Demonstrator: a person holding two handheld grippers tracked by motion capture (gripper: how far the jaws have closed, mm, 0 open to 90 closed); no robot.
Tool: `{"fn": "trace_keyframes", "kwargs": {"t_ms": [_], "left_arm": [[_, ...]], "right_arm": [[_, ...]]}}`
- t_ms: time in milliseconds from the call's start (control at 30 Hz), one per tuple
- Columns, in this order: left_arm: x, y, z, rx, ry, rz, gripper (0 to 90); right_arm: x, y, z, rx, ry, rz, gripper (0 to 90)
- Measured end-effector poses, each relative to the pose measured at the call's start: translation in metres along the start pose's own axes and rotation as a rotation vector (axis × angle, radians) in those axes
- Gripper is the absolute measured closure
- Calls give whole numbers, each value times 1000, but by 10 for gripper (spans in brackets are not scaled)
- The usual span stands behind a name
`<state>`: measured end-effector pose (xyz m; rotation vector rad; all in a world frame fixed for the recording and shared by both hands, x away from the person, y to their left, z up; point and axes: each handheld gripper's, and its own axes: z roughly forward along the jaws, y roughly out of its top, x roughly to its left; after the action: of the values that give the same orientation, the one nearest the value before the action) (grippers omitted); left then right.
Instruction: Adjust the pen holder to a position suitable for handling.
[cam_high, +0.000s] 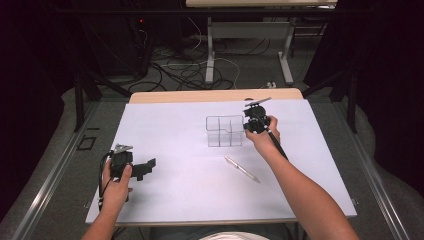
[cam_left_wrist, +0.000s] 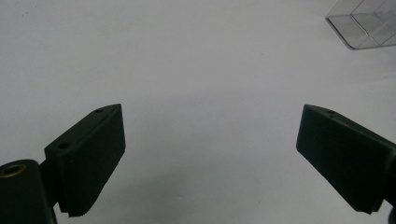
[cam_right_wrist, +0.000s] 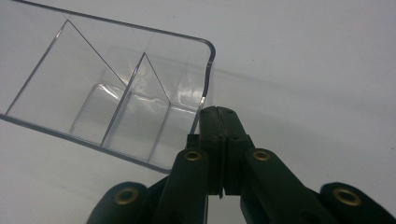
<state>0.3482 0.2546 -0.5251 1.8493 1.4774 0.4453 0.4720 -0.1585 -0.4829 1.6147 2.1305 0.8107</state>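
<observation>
One pen (cam_high: 242, 169) lies near the organizer (cam_high: 224, 131), seen from above.

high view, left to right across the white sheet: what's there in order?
Left gripper → clear divided box → pen → right gripper; pen and right gripper overlap in x, so their order is loose.

Bright, even overhead light on the white table (cam_high: 175, 130), dark surroundings, soft shadows, slightly grainy close-ups.
</observation>
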Motion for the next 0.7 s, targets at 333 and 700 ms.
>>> {"fn": "trace_keyframes", "kwargs": {"t_ms": [333,700], "left_arm": [[0,0,0,3,-1,0,81],[0,0,0,5,-3,0,81]], "right_arm": [[10,1,3,-4,17,-17,900],[18,3,6,-12,24,-22,885]]}}
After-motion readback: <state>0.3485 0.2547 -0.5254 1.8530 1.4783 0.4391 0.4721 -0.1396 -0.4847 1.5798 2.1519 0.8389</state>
